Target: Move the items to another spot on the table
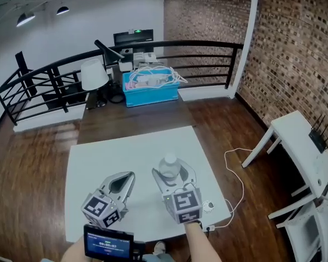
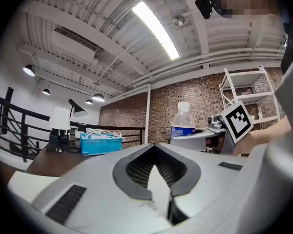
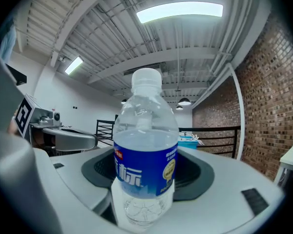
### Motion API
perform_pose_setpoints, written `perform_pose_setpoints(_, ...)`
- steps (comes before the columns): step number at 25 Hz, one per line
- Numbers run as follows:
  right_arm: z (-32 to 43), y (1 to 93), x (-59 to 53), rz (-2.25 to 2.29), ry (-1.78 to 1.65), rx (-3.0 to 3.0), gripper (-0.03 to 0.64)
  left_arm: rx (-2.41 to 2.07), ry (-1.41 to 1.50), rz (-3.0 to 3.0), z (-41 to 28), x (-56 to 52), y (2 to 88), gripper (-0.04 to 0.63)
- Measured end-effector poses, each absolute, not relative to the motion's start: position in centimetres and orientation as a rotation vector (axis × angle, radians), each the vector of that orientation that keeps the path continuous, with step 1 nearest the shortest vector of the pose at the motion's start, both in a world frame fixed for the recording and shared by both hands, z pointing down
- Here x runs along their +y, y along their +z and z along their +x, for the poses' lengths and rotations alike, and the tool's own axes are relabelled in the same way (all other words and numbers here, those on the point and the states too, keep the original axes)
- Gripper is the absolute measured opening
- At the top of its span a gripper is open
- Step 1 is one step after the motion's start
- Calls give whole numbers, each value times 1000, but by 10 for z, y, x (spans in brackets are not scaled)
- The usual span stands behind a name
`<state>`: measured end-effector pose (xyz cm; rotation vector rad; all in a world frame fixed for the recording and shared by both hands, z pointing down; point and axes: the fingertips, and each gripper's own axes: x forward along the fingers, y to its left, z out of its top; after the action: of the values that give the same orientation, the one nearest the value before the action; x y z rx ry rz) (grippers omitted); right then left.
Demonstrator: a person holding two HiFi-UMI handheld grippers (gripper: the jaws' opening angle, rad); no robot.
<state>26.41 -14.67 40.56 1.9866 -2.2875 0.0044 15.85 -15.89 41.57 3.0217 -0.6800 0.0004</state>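
Note:
A clear water bottle [image 1: 169, 167] with a blue label and white cap stands upright between the jaws of my right gripper [image 1: 173, 173], which is shut on it over the white table [image 1: 98, 157]. In the right gripper view the bottle [image 3: 145, 150] fills the middle, and the dark pads [image 3: 198, 172] close round its lower half. My left gripper [image 1: 130, 175] sits to the left of the bottle, shut and empty, its tips meeting. From the left gripper view the bottle [image 2: 183, 122] shows to the right beyond those tips [image 2: 154, 146].
A dark table [image 1: 131, 116] behind the white one carries a blue bin of cables [image 1: 151, 89] and a white lamp [image 1: 94, 74]. A black railing [image 1: 49, 75] runs behind. A white cable [image 1: 235, 171] trails on the wood floor, and a white side table [image 1: 300, 143] stands at the right.

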Motion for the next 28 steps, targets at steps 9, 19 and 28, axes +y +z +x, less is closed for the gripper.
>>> perform_pose_setpoints(9,349,420,-116,2118,30,-2167,288,-525,16,3038,238,-138,436,6)
perform_pose_setpoints(19,407,444,-97,2196,64,-2051,288,-445,14,3026,283,-128,452,5)
perform_pose_setpoints(28,445,503,-96,2237,142,-1962,290,-410,84,3011,308,-133,476,5)
